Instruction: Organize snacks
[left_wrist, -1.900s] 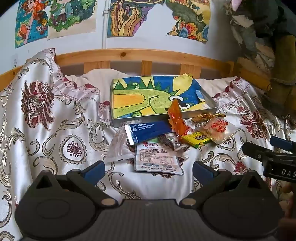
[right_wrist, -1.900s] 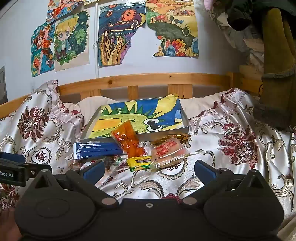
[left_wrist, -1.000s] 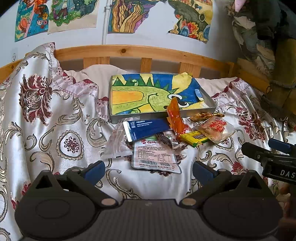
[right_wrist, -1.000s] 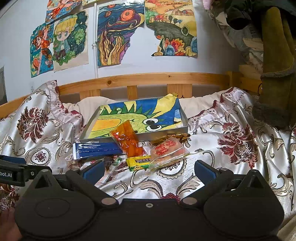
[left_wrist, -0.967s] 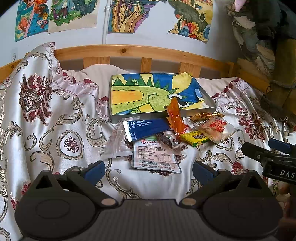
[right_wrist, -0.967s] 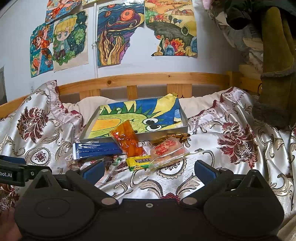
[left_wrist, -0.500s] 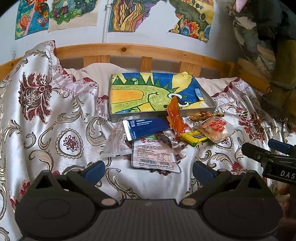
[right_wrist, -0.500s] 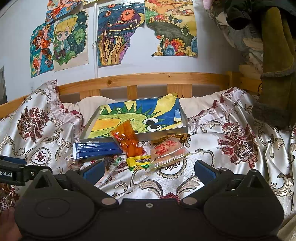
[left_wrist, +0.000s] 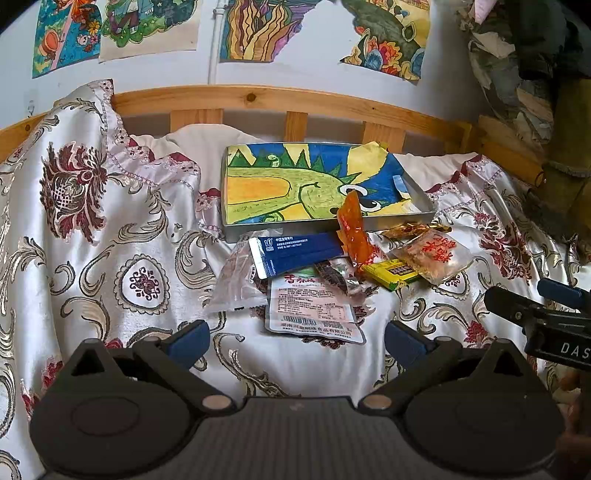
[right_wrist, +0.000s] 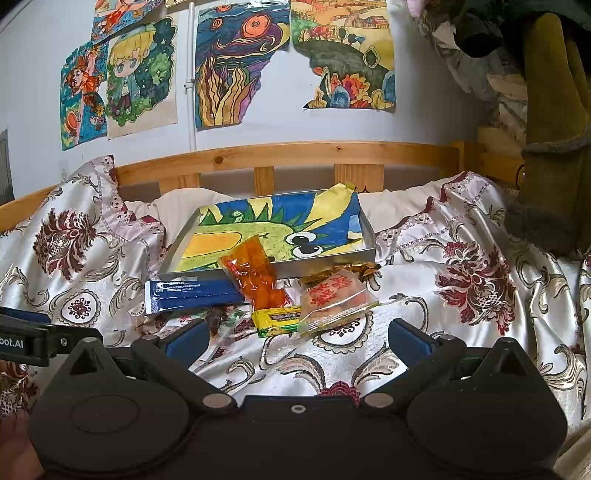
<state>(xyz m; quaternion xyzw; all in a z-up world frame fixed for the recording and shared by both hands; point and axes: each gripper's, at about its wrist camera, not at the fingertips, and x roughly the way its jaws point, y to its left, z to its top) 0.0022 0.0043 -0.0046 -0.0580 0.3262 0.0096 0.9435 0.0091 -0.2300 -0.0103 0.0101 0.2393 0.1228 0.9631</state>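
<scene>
While both tongs (left_wrist: 295, 341) (right_wrist: 297, 338) gape empty, snacks (left_wrist: 325, 266) heaped against tray (left_wrist: 328, 225).

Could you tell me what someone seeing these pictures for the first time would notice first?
Probably the shallow metal tray at the middle of the bed, lined with a bright green-and-yellow cartoon drawing. Just in front of it lies a loose heap of snacks on the floral satin bedspread: an orange packet leaning on the tray's front edge, a dark blue packet to its left, a yellow bar to its right.

- You are facing a bed (left_wrist: 122, 229) under a floral satin cover.
- A shallow tray (left_wrist: 236, 234) and a heap of snack packets (left_wrist: 314, 273) are lying directly on it.
</scene>
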